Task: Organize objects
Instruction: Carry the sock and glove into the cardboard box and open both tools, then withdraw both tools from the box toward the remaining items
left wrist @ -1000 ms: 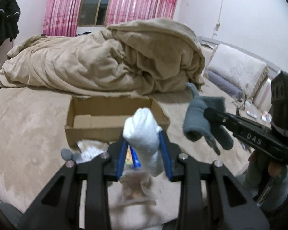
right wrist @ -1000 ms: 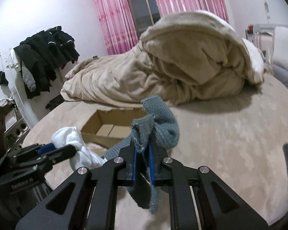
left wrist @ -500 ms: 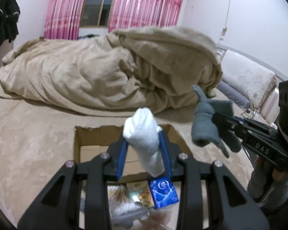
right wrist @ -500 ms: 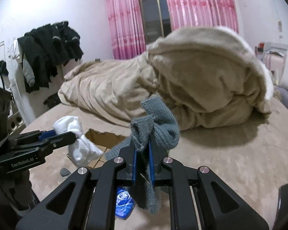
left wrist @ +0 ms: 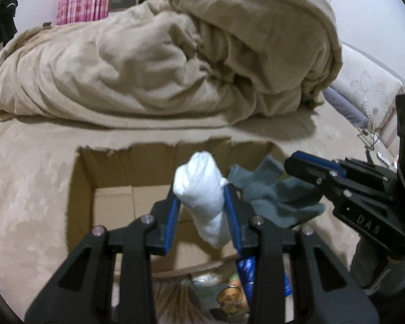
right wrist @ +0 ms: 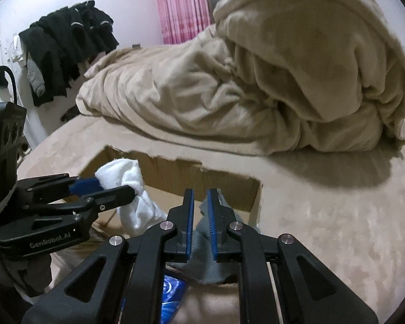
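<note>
An open cardboard box lies on the beige bed. Over its inside hangs my left gripper, shut on a rolled white sock whose end droops below the pads. My right gripper comes in from the right above the box's right side. A grey sock sags under its fingers. In the right wrist view the right gripper shows a narrow slit between bare pad tips. The grey sock appears lower down behind them. The left gripper with the white sock is at the left.
A crumpled beige duvet is heaped behind the box. A blue packet and a snack packet lie in front of the box, under the grippers. Pillows sit at the far right. Black clothes hang on the left wall.
Both grippers have moved forward and down, from in front of the box to above its inside. The grey sock no longer stands up over the right fingertips and now sags below them.
</note>
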Demonstrator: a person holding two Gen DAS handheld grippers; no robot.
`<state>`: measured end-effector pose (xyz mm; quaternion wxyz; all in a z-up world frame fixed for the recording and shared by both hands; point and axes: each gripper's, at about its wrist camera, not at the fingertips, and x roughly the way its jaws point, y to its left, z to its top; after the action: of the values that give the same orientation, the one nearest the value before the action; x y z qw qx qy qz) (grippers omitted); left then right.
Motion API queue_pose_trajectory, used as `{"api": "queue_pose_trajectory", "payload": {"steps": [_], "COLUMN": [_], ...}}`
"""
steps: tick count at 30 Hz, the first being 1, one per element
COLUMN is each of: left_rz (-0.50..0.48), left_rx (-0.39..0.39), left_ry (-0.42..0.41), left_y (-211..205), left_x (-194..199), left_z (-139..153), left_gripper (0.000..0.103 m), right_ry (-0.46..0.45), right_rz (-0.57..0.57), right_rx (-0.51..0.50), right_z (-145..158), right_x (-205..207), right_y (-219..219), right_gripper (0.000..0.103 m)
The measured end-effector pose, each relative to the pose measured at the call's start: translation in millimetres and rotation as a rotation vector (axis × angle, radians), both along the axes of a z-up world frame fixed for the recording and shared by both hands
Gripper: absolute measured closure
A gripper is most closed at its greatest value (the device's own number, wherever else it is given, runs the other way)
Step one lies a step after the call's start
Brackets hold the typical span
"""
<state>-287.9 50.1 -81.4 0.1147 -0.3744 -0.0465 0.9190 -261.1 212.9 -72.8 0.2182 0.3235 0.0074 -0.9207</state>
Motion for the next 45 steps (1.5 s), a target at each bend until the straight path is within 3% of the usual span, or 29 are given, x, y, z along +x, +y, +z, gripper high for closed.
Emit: {"api": "queue_pose_trajectory", "payload": {"steps": [5,10,14,16,23,28,32,35,37,45], "left_rz": [0.009,0.014,0.028,0.028,0.052,0.07,0.07,0.074,0.077,0.087], "left_rx": [-0.008,-0.015,0.01,0.018,0.049,0.056,0.038,0.026,0.026,0.021], "left_ry": [-0.04,-0.037,-0.013,0.012,0.065,0.114,0.149,0.175,0.187,0.148], "left_y": [-1,-4,-8,-10,-24,-37,-41,-43,-45,-51], "left_x": [-7,-4,6,14,53,94,125,149,163,190], "left_z": [-14,-11,2,12,43,69,85,92,94,74], "left_gripper": [0.065,0.061,0.033,0.033,0.033,0.033,0.032,0.021,0.02,0.02], "right_ry": [-0.045,-0.061,-0.05,-0.042,-0.008,0.052,0.098,0.108,0.115,0.094], "right_rz": [-0.006,-0.021,-0.026,-0.028,-0.077,-0.11,-0.118,-0.111,-0.099,-0.043], "right_rx": [0.015,0.012,0.012,0.004,-0.037,-0.099,-0.132,-0.138,-0.139,-0.103], "right_z": [-18,-27,-25,-22,6,32,48,59,63,58], "right_x": [-9,-10,-3,2,36,71,98,116,128,155], "right_y": [-1,2,2,3,11,16,16,12,7,-14], "right_gripper": [0.092,0.063,0.049,0.041,0.036,0.016,0.013,0.013,0.013,0.013]}}
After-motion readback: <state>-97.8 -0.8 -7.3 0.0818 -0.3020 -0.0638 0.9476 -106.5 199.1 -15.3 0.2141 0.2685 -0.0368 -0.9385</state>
